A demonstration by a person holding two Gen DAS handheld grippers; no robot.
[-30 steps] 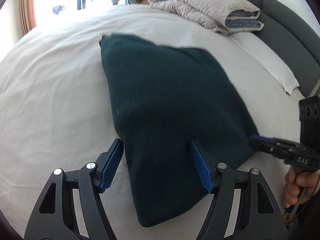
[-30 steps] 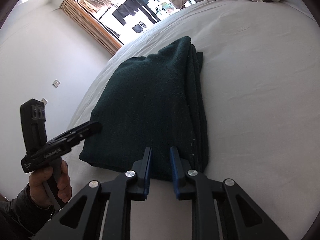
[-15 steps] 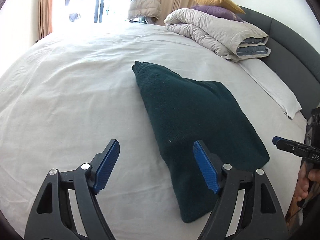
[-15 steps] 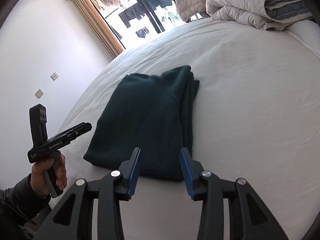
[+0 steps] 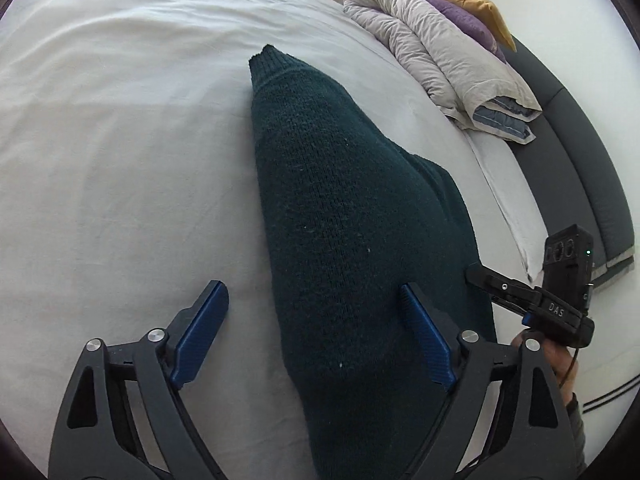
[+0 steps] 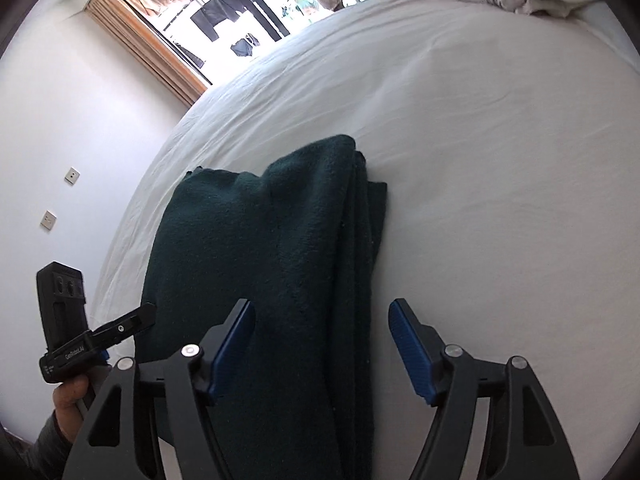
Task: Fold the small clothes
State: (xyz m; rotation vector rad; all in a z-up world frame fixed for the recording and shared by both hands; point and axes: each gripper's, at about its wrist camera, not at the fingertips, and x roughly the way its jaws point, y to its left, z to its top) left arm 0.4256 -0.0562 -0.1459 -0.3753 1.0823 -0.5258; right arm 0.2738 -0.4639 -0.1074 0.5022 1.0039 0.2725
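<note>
A dark green knitted garment [image 5: 340, 240] lies folded on the white bed sheet [image 5: 120, 160]; it also shows in the right wrist view [image 6: 260, 260], with stacked layers along its right edge. My left gripper [image 5: 314, 316] is open, its jaws standing either side of the garment's near left edge. My right gripper [image 6: 322, 340] is open and straddles the near right edge with the stacked layers. Each gripper shows in the other's view: the right one [image 5: 532, 300] and the left one [image 6: 100, 332].
A folded beige duvet [image 5: 432, 52] with purple and yellow pillows lies at the head of the bed, by a grey headboard [image 5: 580, 152]. A white pillow [image 5: 504, 184] lies below it. A window [image 6: 224, 12] and a white wall [image 6: 60, 120] lie beyond the bed.
My right gripper has opened from nearly shut to wide. Both grippers pulled back, then came in close again over the garment's near edge. The garment has stayed flat.
</note>
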